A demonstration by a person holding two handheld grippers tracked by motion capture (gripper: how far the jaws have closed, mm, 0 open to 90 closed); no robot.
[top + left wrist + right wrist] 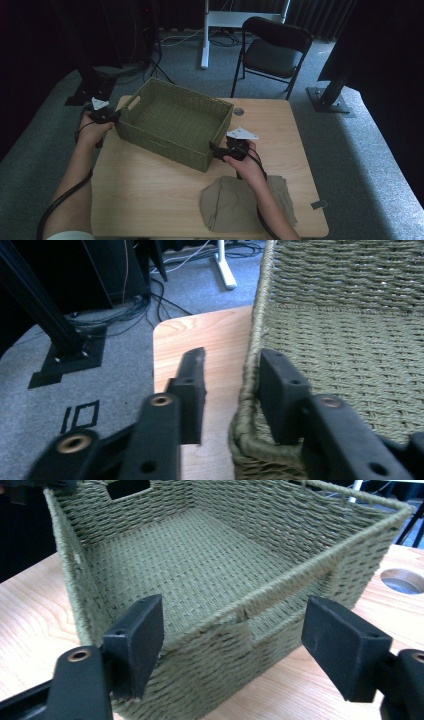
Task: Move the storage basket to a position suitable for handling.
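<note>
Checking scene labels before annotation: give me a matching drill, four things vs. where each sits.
Things:
1. woven basket
2. folded cloth
3. folding chair
4. left gripper

Places:
A. on the floor behind the table
B. table's near edge, by the right forearm
C. at the basket's left end wall
D. table's middle-left

Pairs: 1-D, 2-B, 3-A, 4-C

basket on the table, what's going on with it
A person works a green woven basket with a gripper in each hand. The left gripper straddles the rim at one end, jaws open, one inside and one outside. The right gripper faces the opposite end, jaws wide open, not gripping. A folded tan cloth lies nearby on the table.
</note>
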